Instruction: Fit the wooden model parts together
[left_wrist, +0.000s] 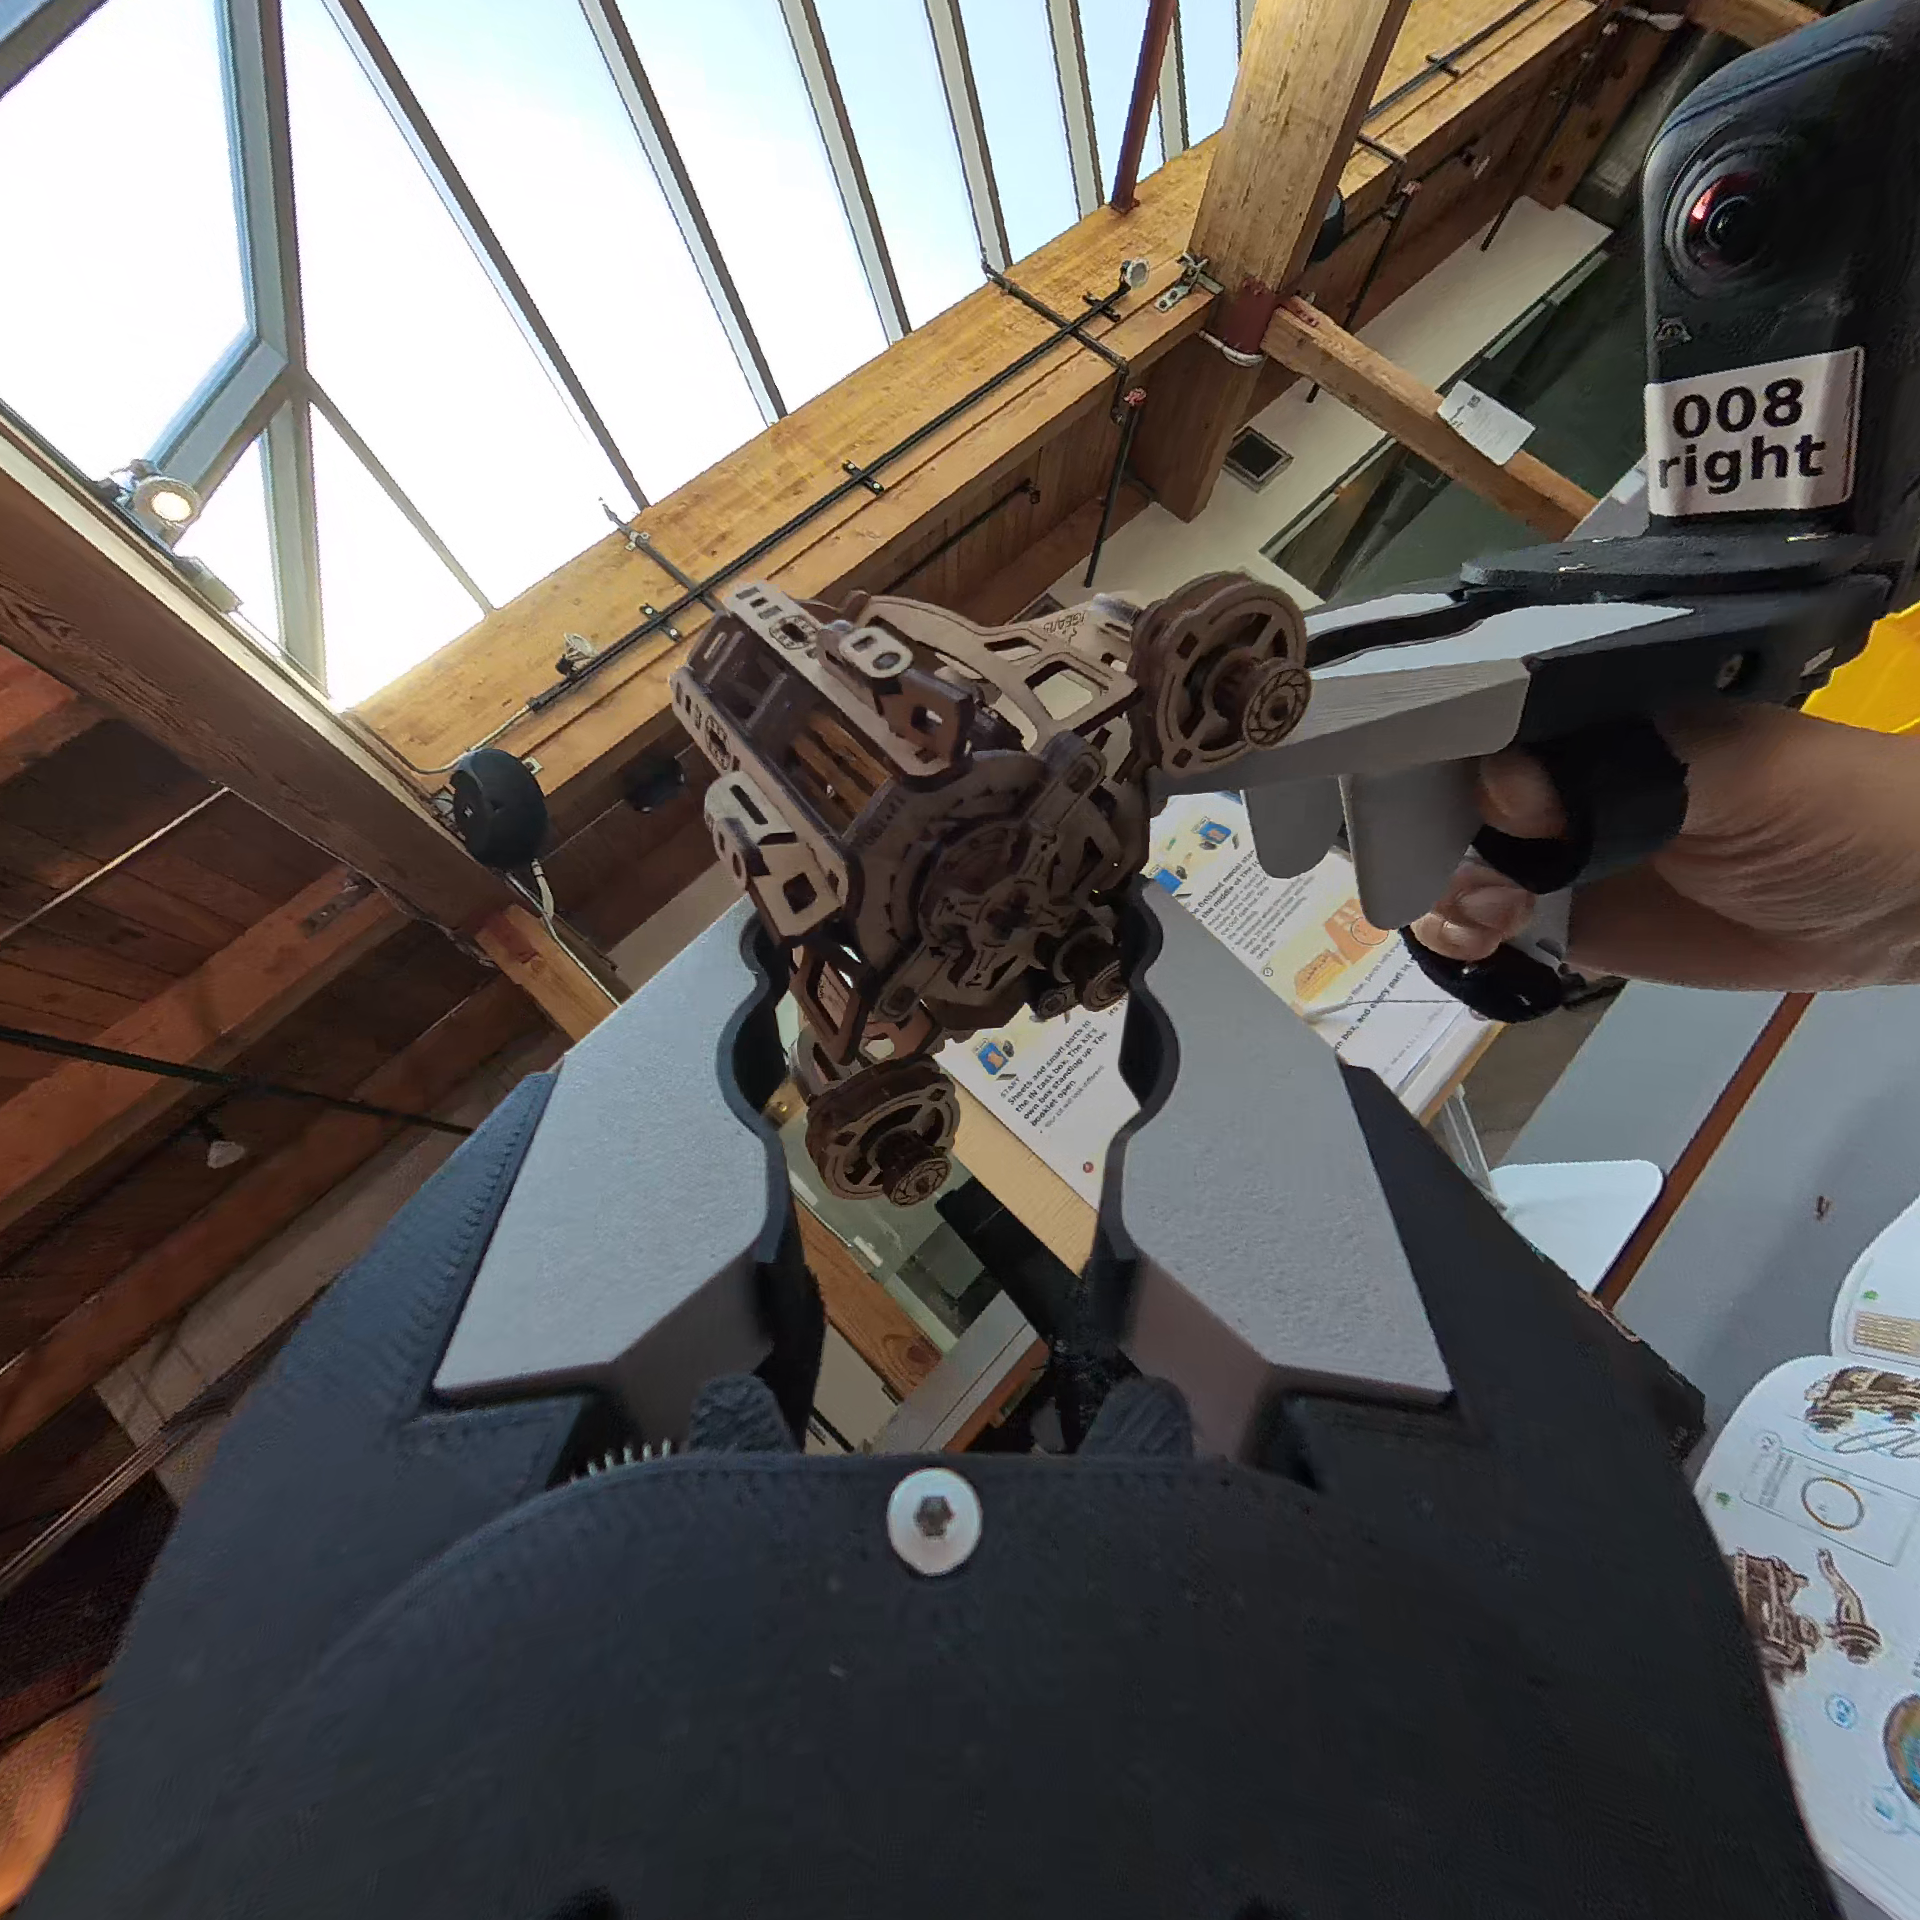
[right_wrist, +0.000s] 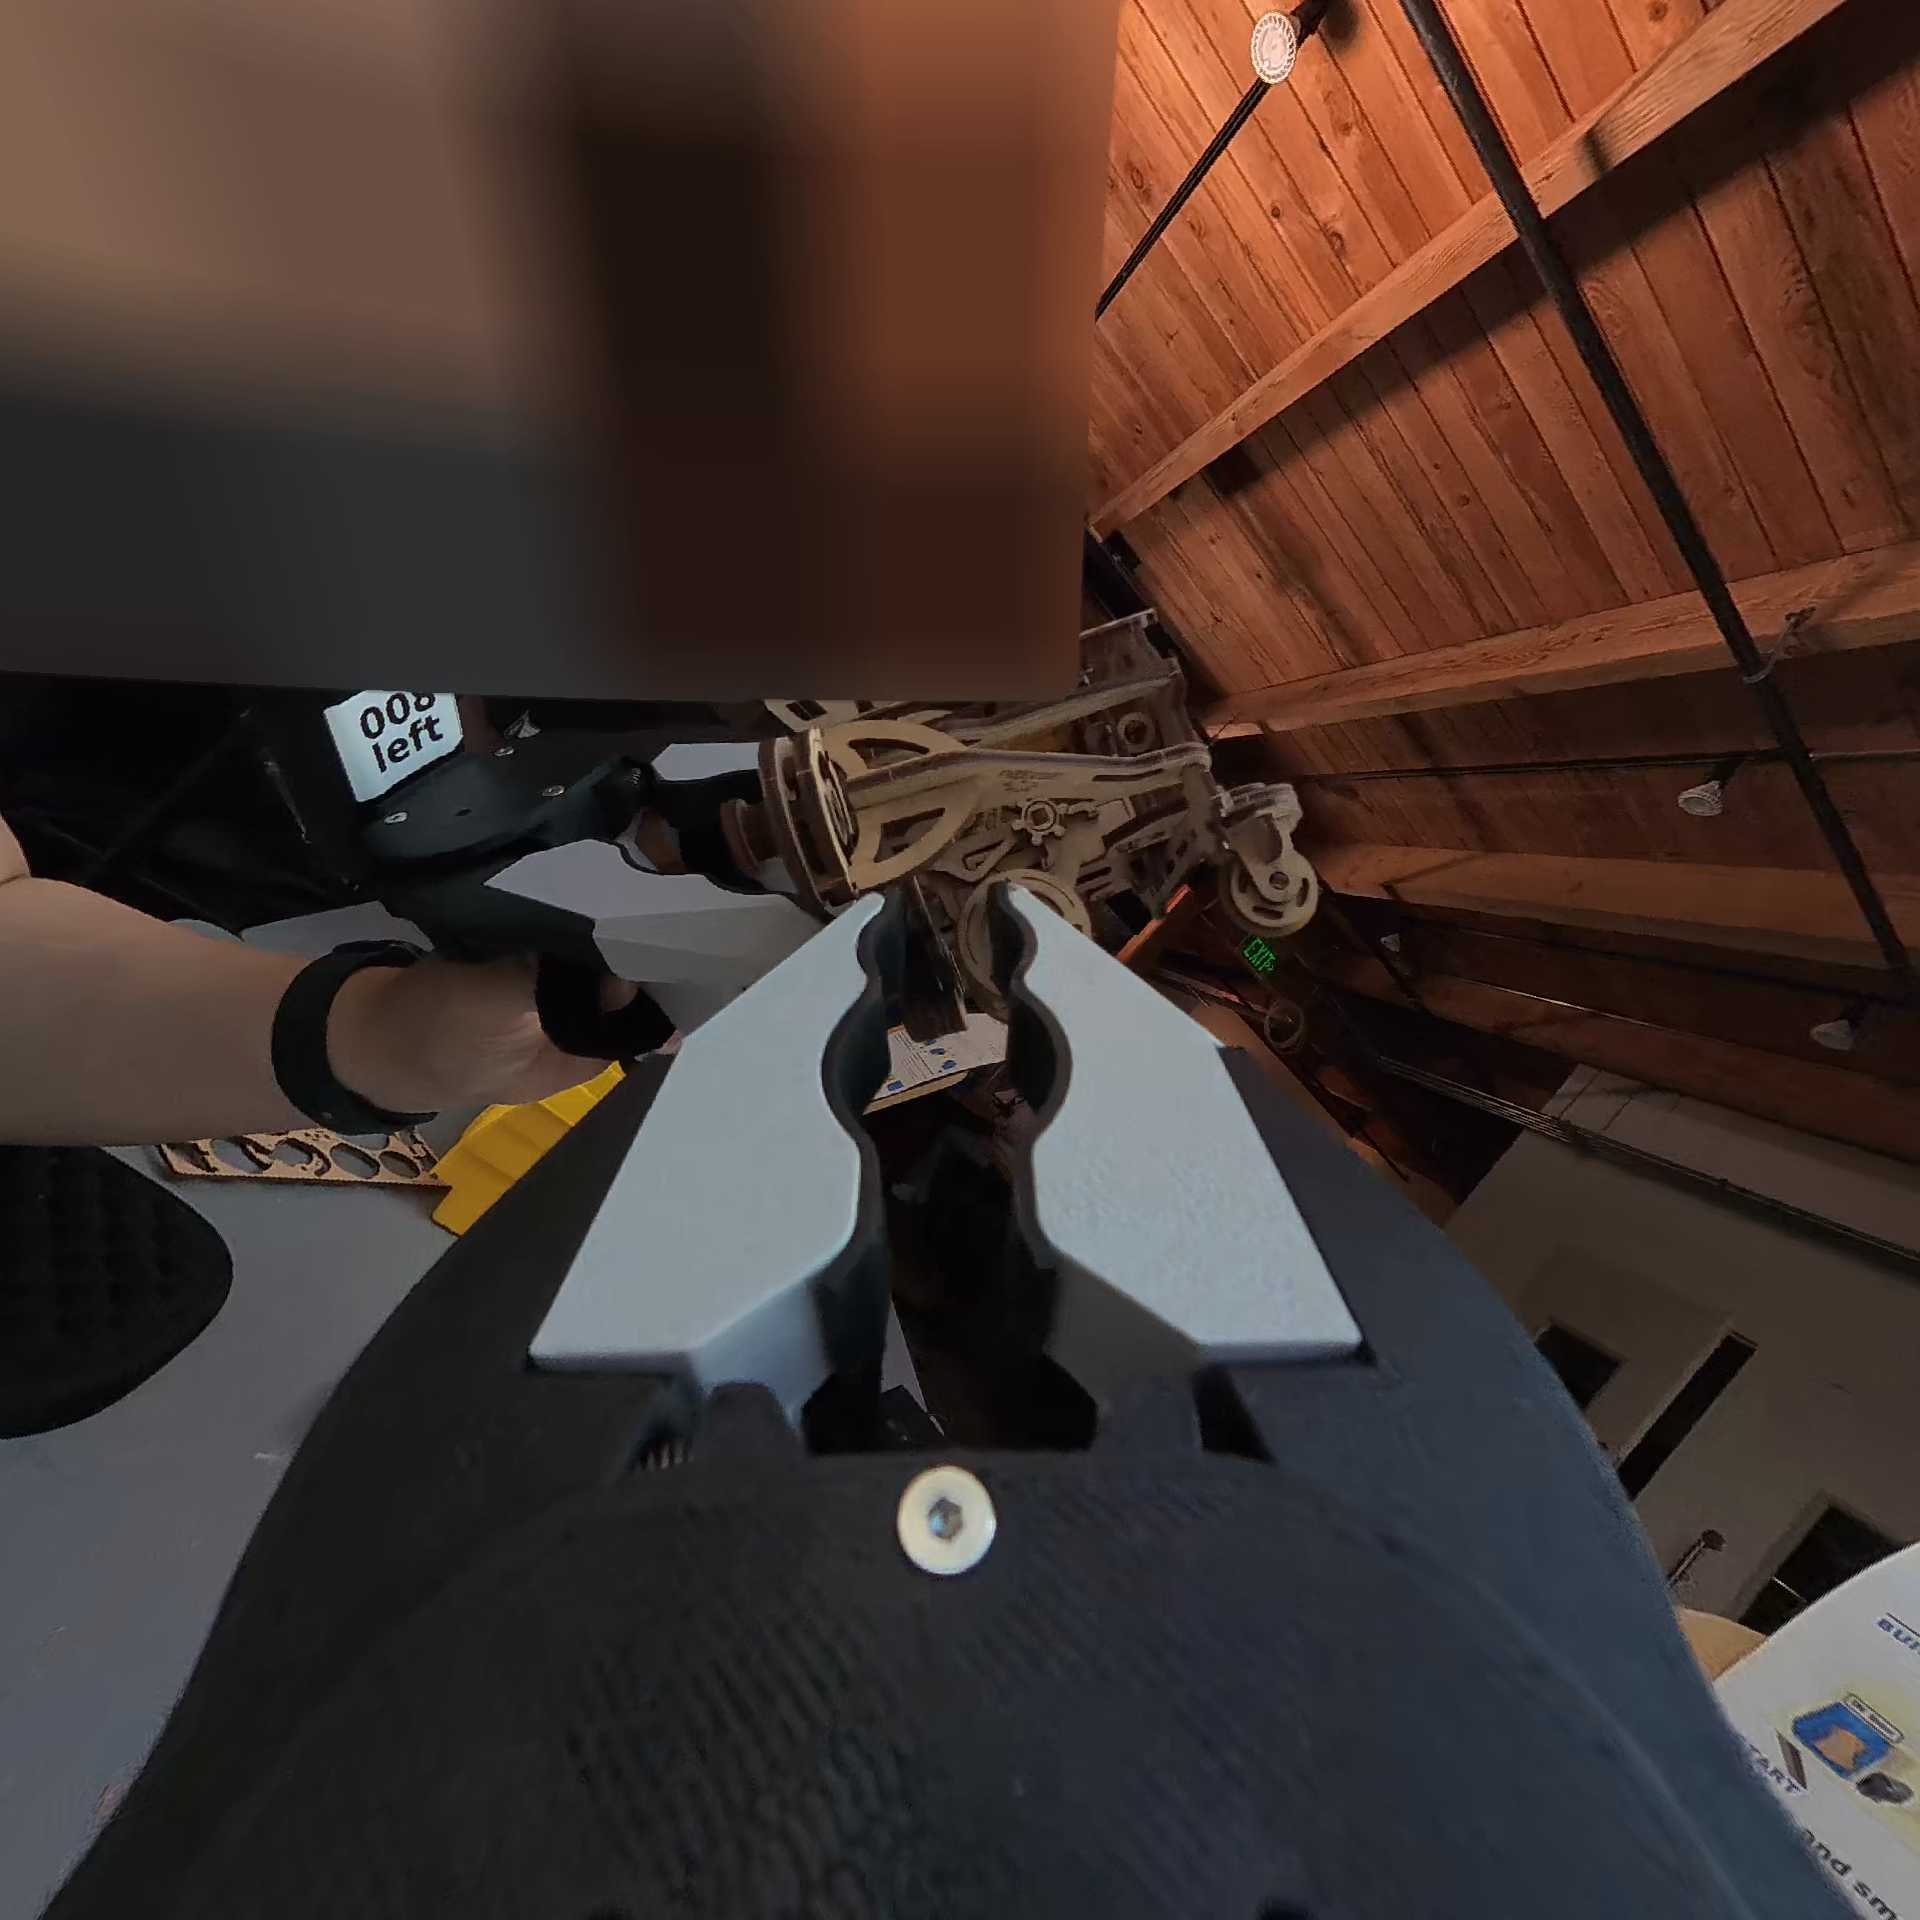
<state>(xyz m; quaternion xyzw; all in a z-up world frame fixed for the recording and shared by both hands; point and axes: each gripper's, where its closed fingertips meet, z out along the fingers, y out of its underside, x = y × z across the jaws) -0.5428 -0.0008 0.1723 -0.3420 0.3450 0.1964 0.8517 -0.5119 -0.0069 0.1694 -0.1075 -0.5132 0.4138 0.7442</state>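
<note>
The wooden model (left_wrist: 935, 831), a dark brown vehicle frame with gears and wheels, is held up in the air. My left gripper (left_wrist: 951, 935) is shut on its round geared end, one finger on each side. It also shows in the right wrist view (right_wrist: 1039, 810), with the left gripper (right_wrist: 717, 842) on its left end. My right gripper (right_wrist: 945, 904) is slightly open at the model's underside. A dark wooden tab (right_wrist: 925, 987) stands between the pads against the left one, with a gap to the right pad. In the left wrist view the right gripper (left_wrist: 1314, 665) is at a wheel (left_wrist: 1216, 675).
Printed instruction sheets (left_wrist: 1340, 935) and a white picture booklet (left_wrist: 1829, 1558) lie below at the right. On the grey table (right_wrist: 208, 1507) lie a punched-out wooden sheet (right_wrist: 301, 1153), a yellow bin (right_wrist: 520, 1143) and a black mat (right_wrist: 94, 1278). Wooden beams are overhead. My left and right fingertips are right by each other.
</note>
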